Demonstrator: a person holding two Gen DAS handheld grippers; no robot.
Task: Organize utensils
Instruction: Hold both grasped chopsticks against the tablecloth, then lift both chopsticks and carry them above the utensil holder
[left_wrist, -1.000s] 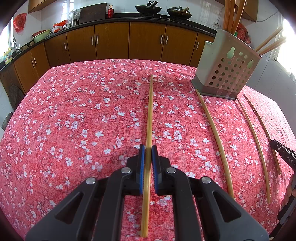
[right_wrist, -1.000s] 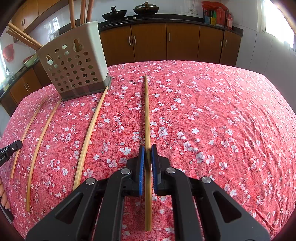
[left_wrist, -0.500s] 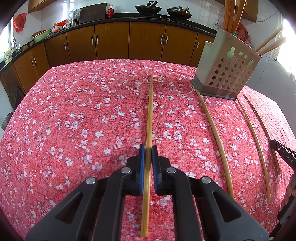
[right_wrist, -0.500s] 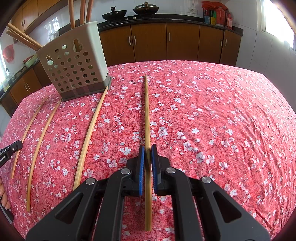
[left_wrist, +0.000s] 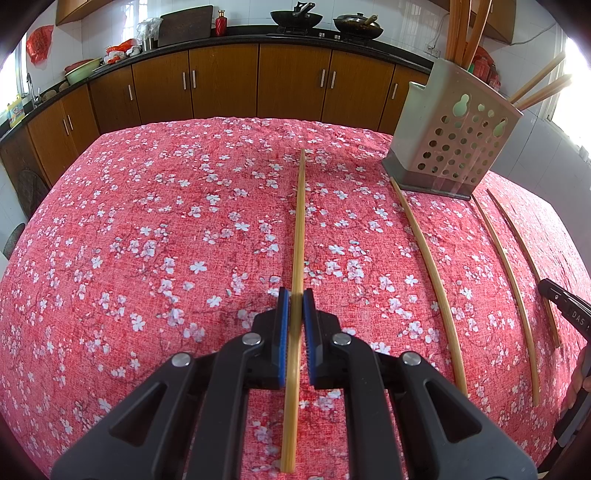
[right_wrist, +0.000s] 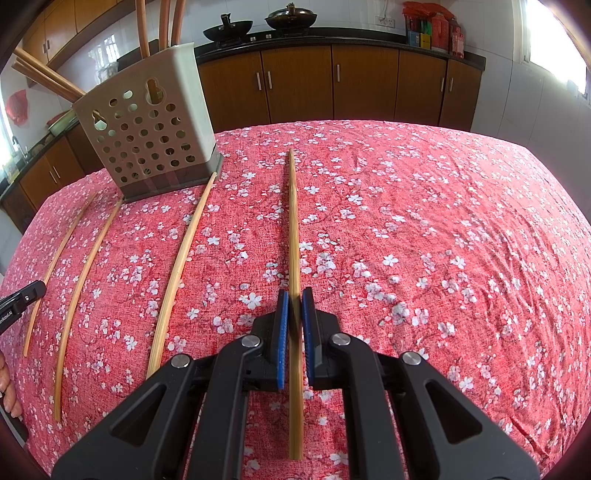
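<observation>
Left gripper (left_wrist: 295, 295) and right gripper (right_wrist: 294, 294) each pinch a long, pale bamboo chopstick (left_wrist: 299, 236) (right_wrist: 293, 229), lying straight along the flowered tablecloth (left_wrist: 147, 240).

Holder (left_wrist: 454, 147) behind three chopsticks (left_wrist: 430, 273) lying on tablecloth (left_wrist: 147, 240)

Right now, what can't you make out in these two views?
Left wrist view: right gripper cut off by the right edge.
Right wrist view: left gripper cut off by the left edge.
Both views: sticks in the holder run past the top edge; its walls mostly hide their lower ends.
Each view: the clamped chopstick is shadowed between the pads.
</observation>
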